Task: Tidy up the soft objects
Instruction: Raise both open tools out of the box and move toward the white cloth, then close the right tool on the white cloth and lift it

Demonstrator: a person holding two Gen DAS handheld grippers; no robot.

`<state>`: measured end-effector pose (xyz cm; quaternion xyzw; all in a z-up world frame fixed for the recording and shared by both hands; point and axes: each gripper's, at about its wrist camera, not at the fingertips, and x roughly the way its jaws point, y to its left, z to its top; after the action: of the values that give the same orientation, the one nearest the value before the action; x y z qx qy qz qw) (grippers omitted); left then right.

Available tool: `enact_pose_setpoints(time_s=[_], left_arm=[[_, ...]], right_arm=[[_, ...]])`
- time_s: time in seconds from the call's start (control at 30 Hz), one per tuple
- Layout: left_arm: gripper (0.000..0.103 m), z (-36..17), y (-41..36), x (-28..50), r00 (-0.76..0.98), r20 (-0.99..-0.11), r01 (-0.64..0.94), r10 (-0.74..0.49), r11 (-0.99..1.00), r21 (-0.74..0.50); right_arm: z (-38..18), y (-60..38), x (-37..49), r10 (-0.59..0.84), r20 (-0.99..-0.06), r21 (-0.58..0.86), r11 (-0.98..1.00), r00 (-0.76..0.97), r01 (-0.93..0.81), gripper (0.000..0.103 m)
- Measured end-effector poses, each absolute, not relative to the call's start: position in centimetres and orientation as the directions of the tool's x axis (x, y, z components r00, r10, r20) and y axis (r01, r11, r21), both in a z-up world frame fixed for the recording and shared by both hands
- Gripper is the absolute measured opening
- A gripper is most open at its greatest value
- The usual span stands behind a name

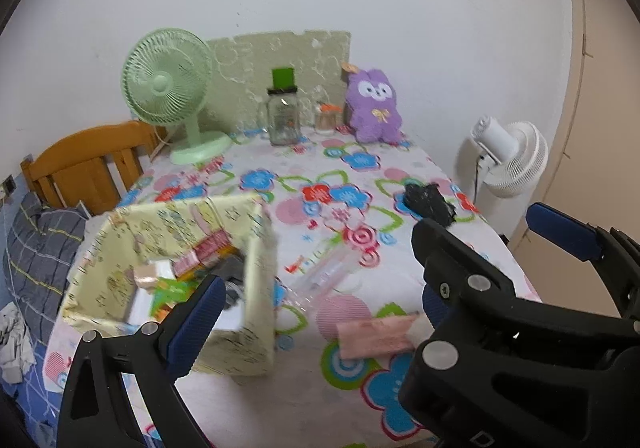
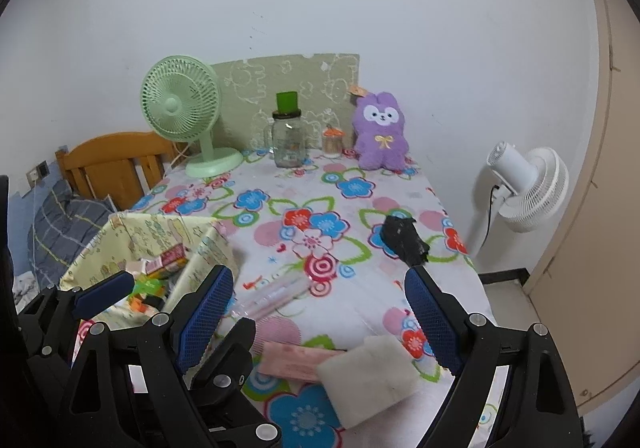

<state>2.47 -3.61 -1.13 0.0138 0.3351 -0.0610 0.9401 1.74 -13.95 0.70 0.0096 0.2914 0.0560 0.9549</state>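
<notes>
- Left wrist view: the left tool (image 1: 316, 312) hangs with its blue-padded fingers spread wide, gripping nothing, above the floral-cloth surface (image 1: 460, 248). The pale yellow fabric storage box (image 1: 248, 328), part-filled with packets, sits at left; a pink flat packet (image 1: 376, 334) lies just beside it.
- Right wrist view: the right tool (image 2: 320, 316) is likewise spread, over a white foam sponge block (image 2: 372, 376) touching the pink packet. A crumpled black cloth (image 2: 402, 240) lies near the right edge; a purple plush bunny (image 2: 380, 132) stands at the back.

Two fans (image 2: 182, 104) (image 2: 532, 188), one purple plush (image 2: 380, 132), two jars (image 2: 287, 142) (image 2: 333, 142), one fabric box (image 2: 160, 236), one white sponge (image 2: 372, 376).
</notes>
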Motion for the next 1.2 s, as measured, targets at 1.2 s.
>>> enact_pose_setpoints(time_s=[1.2], left_arm=[[0.097,-10.5,-8.1,4.6,0.659,-0.749,0.134,-0.072,0.991,0.022]], right_arm=[[-10.1,-18.4,4.3,0.087,-0.713,0.087,0.996,0.696,-0.036,0.090]])
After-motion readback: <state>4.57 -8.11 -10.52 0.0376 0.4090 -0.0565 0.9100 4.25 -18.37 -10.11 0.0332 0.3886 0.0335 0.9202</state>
